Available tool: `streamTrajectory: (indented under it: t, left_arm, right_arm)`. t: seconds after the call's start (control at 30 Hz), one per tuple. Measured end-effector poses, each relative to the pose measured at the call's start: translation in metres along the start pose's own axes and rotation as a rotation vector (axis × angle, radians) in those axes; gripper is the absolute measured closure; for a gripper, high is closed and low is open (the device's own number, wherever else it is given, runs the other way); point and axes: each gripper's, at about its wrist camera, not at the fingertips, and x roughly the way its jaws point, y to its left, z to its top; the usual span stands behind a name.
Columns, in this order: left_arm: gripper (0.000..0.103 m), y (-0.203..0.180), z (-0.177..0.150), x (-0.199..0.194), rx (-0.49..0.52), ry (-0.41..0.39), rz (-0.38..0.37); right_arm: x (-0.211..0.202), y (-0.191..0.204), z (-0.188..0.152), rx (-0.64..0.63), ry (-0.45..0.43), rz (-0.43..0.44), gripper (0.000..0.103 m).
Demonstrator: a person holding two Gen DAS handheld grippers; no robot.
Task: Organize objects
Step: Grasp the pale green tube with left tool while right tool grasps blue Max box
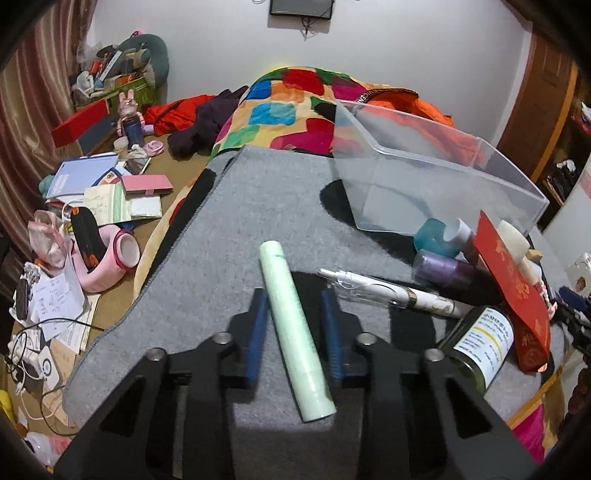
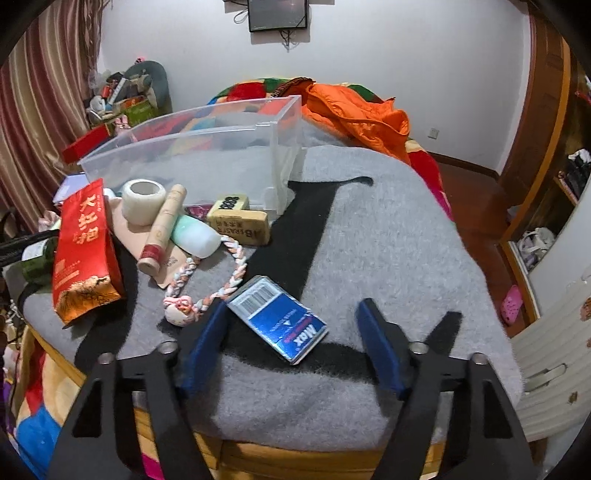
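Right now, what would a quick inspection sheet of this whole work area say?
Surface: grey felt mat with black patches, laid over a bed.
Job's things: clear plastic bin, empty as far as seen; pale green tube; blue Max box.
Clutter: red packet, tape roll, eraser block, braided cord, white pen, labelled jar, purple jar.
Grippers: left tool straddles the green tube, small gaps at both pads; right tool is open, its left pad at the blue box's corner.
Cables: white leads on the floor at left.
Surroundings: striped curtain, wall screen, orange jacket, patchwork quilt.
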Motion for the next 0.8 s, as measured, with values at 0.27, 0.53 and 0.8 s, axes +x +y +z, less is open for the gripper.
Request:
streamTrajectory:
  t: [0.27, 0.53, 0.8]
  left_arm:
    - [0.088, -0.005, -0.001, -0.012, 0.008, -0.011, -0.026]
    - [0.088, -0.013, 0.015, -0.039, -0.006, -0.078, -0.061]
    - [0.088, -0.031, 0.040, -0.064, 0.013, -0.158, -0.099]
  right_arm:
    - [-0.007, 0.000, 0.003, 0.022, -0.020, 0.012, 0.057]
    - [-0.031, -0.001, 0.023, 0.046, -0.104, 0.049, 0.057]
    - [-0.048, 0.017, 0.058, 0.002, -0.193, 0.087, 0.057]
